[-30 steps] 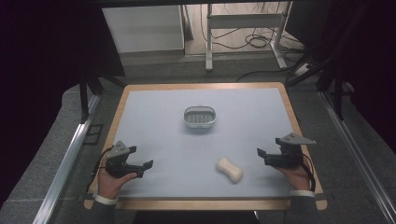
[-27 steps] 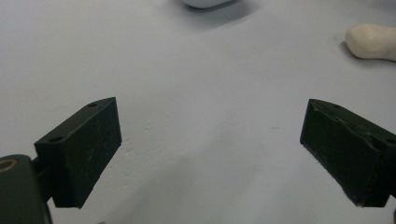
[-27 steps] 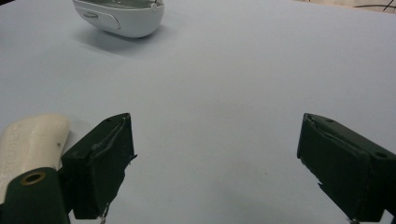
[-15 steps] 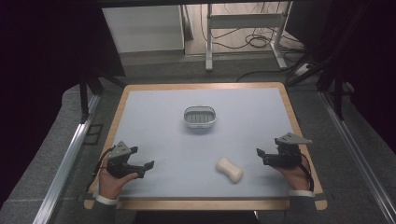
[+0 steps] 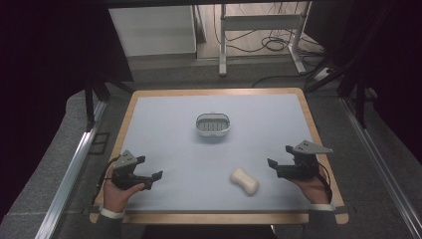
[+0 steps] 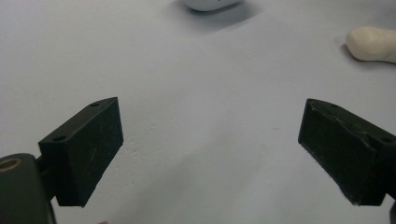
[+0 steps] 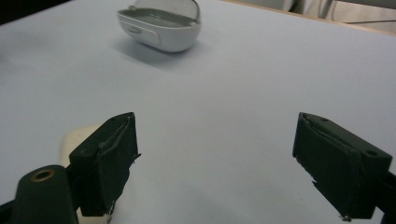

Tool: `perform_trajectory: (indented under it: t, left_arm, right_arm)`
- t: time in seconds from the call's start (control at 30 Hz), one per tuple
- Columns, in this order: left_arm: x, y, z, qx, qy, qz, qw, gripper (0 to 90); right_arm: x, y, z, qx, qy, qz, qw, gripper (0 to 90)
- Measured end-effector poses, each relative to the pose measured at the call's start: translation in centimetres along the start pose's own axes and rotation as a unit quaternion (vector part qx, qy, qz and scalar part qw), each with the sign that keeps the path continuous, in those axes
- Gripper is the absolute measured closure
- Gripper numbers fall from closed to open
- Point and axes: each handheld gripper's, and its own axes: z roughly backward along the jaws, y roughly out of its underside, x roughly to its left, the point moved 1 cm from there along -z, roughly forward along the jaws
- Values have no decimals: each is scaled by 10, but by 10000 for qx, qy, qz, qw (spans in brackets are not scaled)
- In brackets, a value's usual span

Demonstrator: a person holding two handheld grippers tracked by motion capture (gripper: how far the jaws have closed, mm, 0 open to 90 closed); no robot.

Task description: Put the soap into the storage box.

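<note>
Pale blue table top (image 5: 169,129), wood-edged, with dark floor, cables and a white desk frame (image 5: 259,30) beyond its far side.

Item: your left gripper (image 5: 152,176), near left corner, jaws wide apart with nothing between them, bare surface ahead in the left gripper view (image 6: 210,140).

Item: your right gripper (image 5: 274,165), near right, jaws also wide and empty (image 7: 215,154); they have just narrowed a little.

Item: soap bar (image 5: 244,181), cream, lying near centre-right, just left of your right gripper and apart from it. Partly hidden behind one jaw in the right gripper view (image 7: 74,137); cut off at the edge in the left gripper view (image 6: 373,43).

Item: soap dish (image 5: 213,124), white and oval, mid-table, well beyond the bar; its contents are hard to make out.

Both hands sit where they were a second ago; bar and dish unmoved.
</note>
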Motion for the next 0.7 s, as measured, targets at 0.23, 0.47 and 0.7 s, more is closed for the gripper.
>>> perform_trajectory:
  t: [0.23, 0.47, 0.7]
  left_arm:
    - [-1, 0, -1, 37, 29, 5, 10000, 70]
    - [0, 0, 0, 84, 24, 16, 10000, 70]
    - [1, 0, 3, 71, 53, 35, 10000, 69]
  right_arm:
    - [7, -5, 1, 1, -64, 71, 10000, 137]
    - [10, -6, -1, 135, -94, 82, 9998, 139]
    - [18, -16, -1, 254, -193, 215, 9993, 141]
